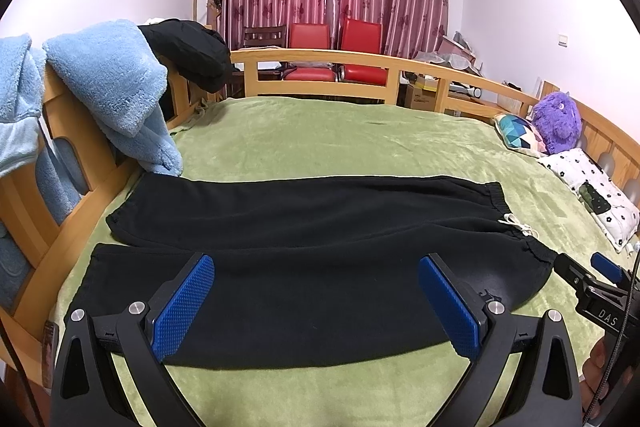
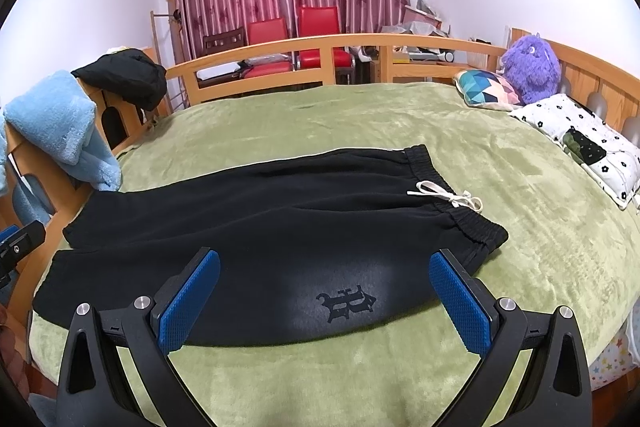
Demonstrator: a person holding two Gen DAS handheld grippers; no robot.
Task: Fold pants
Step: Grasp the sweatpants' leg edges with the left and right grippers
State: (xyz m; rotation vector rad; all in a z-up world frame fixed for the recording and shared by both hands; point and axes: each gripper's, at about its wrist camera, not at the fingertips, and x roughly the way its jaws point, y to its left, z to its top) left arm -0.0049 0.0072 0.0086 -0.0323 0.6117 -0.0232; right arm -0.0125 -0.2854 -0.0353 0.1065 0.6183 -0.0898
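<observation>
Black pants (image 1: 304, 251) lie flat on the green bed cover (image 1: 320, 135), legs to the left, waistband with a white drawstring (image 1: 516, 223) to the right. My left gripper (image 1: 316, 269) is open and empty, hovering over the near leg. My right gripper (image 2: 324, 267) is open and empty, above the near hip of the pants (image 2: 280, 227), where a dark logo (image 2: 346, 303) shows. The white drawstring (image 2: 448, 197) lies on the waistband. The right gripper also shows at the right edge of the left wrist view (image 1: 588, 271).
A wooden bed rail (image 1: 360, 61) rings the bed. Blue fleece (image 1: 108, 87) and a black garment (image 1: 188, 51) hang on the left rail. Pillows (image 1: 596, 195) and a purple plush toy (image 1: 556, 121) lie at the right. Red chairs (image 1: 332, 43) stand behind the rail.
</observation>
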